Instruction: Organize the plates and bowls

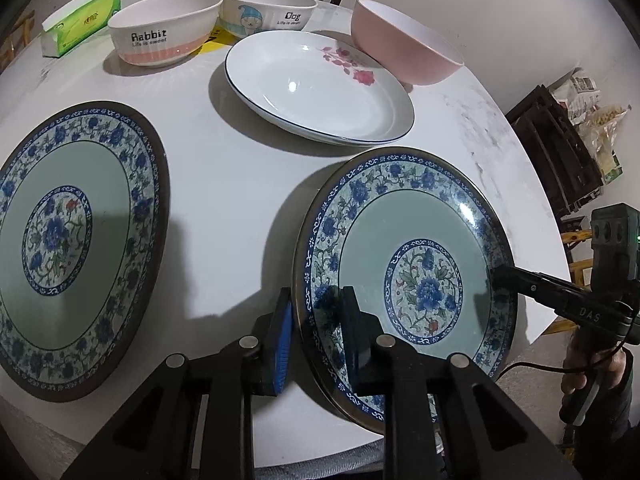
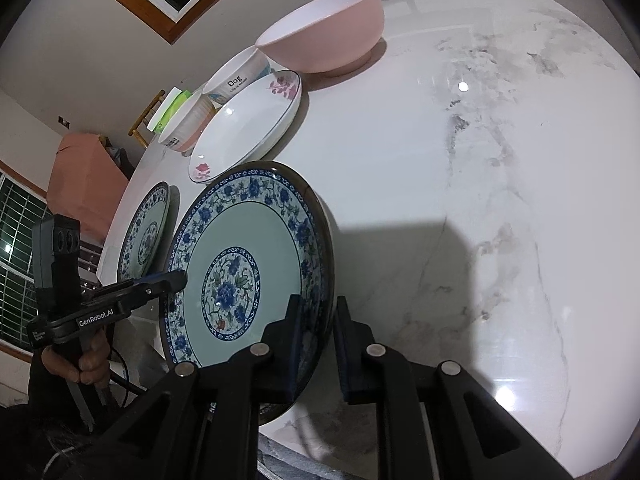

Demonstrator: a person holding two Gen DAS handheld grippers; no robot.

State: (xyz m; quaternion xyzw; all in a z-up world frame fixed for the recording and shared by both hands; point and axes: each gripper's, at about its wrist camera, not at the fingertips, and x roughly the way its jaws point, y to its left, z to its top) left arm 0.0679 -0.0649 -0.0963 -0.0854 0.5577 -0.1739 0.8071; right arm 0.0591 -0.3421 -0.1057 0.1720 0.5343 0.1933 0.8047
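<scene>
While a white marble table [image 2: 500, 160] fills a dim room, the left gripper [image 1: 316, 332] and right gripper [image 2: 316, 344] each pinch opposite rims of a tilted blue floral plate [image 1: 404, 280]. Beyond them sit bowls [image 1: 164, 28] and a white plate [image 1: 320, 88].

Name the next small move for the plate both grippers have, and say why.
Probably lift the blue floral plate and carry it over the matching plate on the left. The left gripper and right gripper already pinch opposite rims, and the plate sits tilted, one edge off the table.
</scene>
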